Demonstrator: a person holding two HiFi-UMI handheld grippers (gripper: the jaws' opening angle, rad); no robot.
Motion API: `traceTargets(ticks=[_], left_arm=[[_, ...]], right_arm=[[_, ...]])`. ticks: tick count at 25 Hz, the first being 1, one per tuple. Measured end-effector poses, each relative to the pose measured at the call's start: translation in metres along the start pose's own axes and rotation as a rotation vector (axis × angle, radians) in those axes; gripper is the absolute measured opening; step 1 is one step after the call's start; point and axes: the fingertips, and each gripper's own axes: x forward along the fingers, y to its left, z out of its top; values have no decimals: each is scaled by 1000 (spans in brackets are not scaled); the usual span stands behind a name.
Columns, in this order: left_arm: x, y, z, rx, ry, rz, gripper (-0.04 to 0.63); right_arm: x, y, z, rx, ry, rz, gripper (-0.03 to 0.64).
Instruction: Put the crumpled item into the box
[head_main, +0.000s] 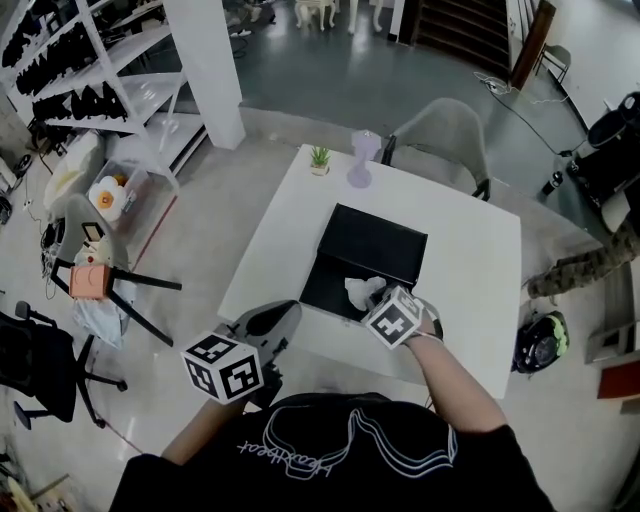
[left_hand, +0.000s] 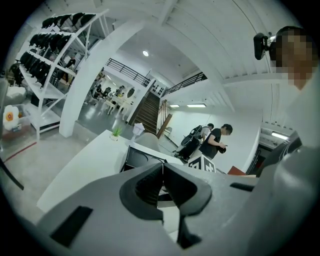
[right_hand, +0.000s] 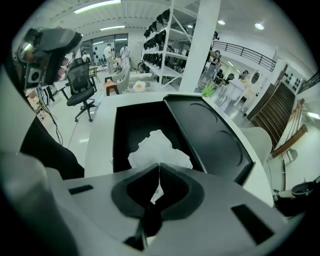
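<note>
Our right gripper (right_hand: 159, 167) has its jaws closed on a corner of the crumpled item (right_hand: 159, 150), a thin strip of it pinched between the pads. From that pinch the item's longer run leads away from the jaws along the box (right_hand: 127, 125), widening and ending in a ragged peak. It is white, thin and creased, like tissue. It sits over the near end of the open black box, whose lid lies flat beside it on the white table (head_main: 470, 260). Our left gripper (left_hand: 162, 167) hangs off the table's near edge, jaws together and empty.

Black box (head_main: 326, 284), white crumpled item (head_main: 362, 292) — white table (head_main: 480, 270)
</note>
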Motion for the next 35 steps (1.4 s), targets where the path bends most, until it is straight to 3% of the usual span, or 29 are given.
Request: traceTargets(ticks=[3, 9, 13, 18, 23, 29, 35], left_arm=[[2, -1, 1, 3, 2, -16, 8], [2, 4, -1, -2, 2, -23, 8], [7, 4, -2, -7, 9, -31, 8], [11, -3, 0, 10, 16, -57, 8], [17, -12, 1, 19, 22, -85, 8], [21, -30, 12, 45, 12, -128, 8], [15, -60, 29, 58, -20, -207, 8]], right_arm=[[6, 3, -2, -8, 37, 17, 17], [3, 13, -4, 43, 19, 73, 120], [-7, 9, 2, 77, -53, 61, 184], [-25, 3, 3, 175, -153, 69, 183], [-55, -2, 13, 319, -326, 101, 144], [-129, -4, 49, 475, -678, 108, 3], [-193, 18, 70, 496, -899, 211, 3]])
